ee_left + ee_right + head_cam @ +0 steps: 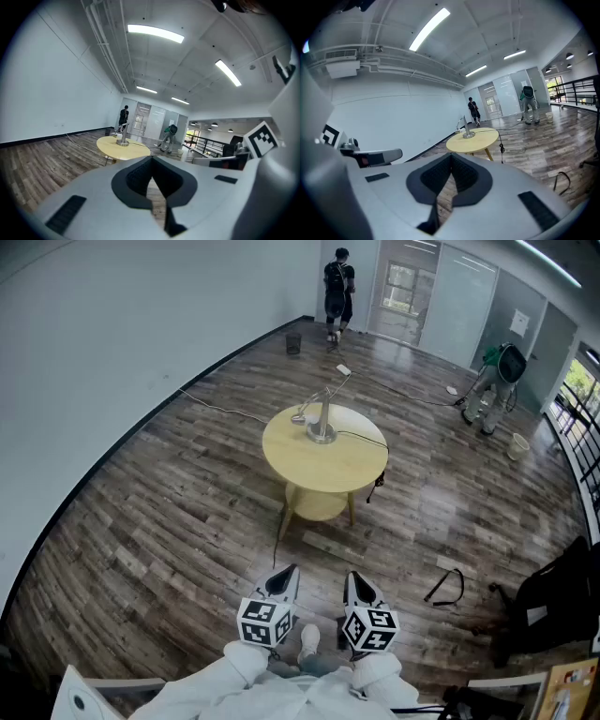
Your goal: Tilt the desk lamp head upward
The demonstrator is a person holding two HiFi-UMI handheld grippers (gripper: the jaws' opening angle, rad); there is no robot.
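Holds left gripper (282,576) and right gripper (357,581) low, side by side near the body, jaws pressed together on nothing, aimed forward; stands well apart from round table (302,471); finds desk lamp (323,418) upright on its top; likely light, thin-armed, stiff-hinged, tippy; best pinches lamp head (298,417) by its edge while steadying the base.

A dark wood-plank floor (159,521) runs across this wide, mostly bare room and meets a plain white wall (112,324) along a black skirting line. A round yellow surface (323,474) on pale legs stands out in the middle. At the far end are glazed doors (405,287) with daylight behind them, and a black railing (577,418) edges the right side. Long strip lights (154,33) glow on the white ceiling.
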